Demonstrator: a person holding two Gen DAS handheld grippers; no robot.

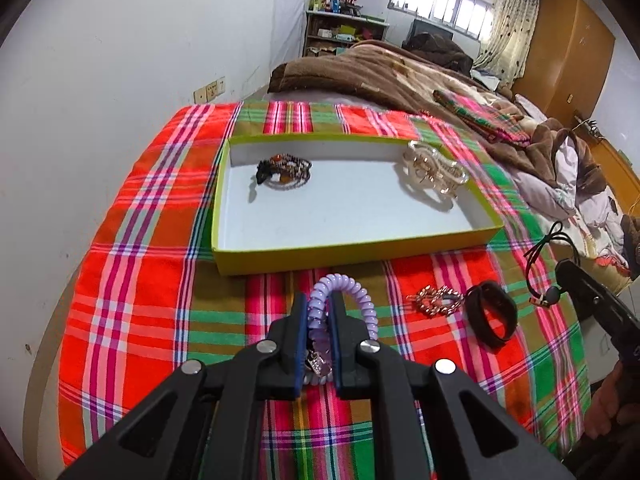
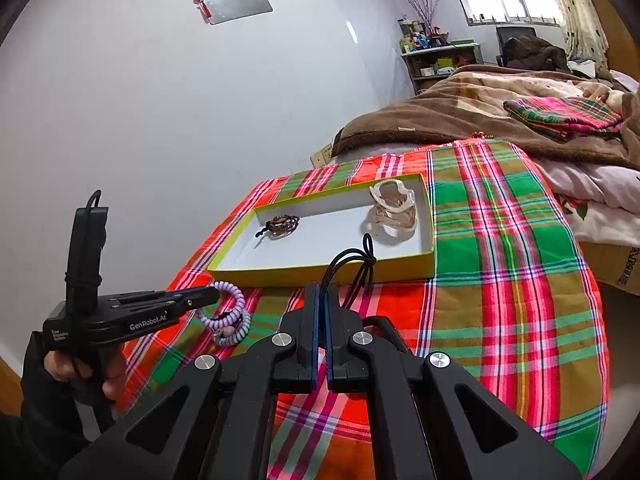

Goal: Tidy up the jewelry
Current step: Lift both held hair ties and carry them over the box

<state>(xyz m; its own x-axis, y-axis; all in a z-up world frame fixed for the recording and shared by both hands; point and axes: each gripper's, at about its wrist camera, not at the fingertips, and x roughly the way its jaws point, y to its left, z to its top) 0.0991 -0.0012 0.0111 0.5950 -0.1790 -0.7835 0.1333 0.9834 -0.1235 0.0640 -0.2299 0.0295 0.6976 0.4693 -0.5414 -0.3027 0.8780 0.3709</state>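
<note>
Lilac coiled plastic hair ties (image 1: pixel 344 300) are clamped in the closed left gripper (image 1: pixel 319 304) just before the yellow-green cardboard tray (image 1: pixel 360 246); thin black elastic cord (image 2: pixel 356 264) is pinched by the closed right gripper (image 2: pixel 322 292).

The tray (image 1: pixel 352 246) has a broad bare floor through its middle and near side; the bead bracelet (image 1: pixel 285 172) fills its far left, the clear hair claw (image 1: pixel 434 172) its far right. On the plaid cloth (image 1: pixel 140 280), the near left lies open. To the right, a brooch (image 1: pixel 436 300) and black band (image 1: pixel 490 312) crowd the way.
</note>
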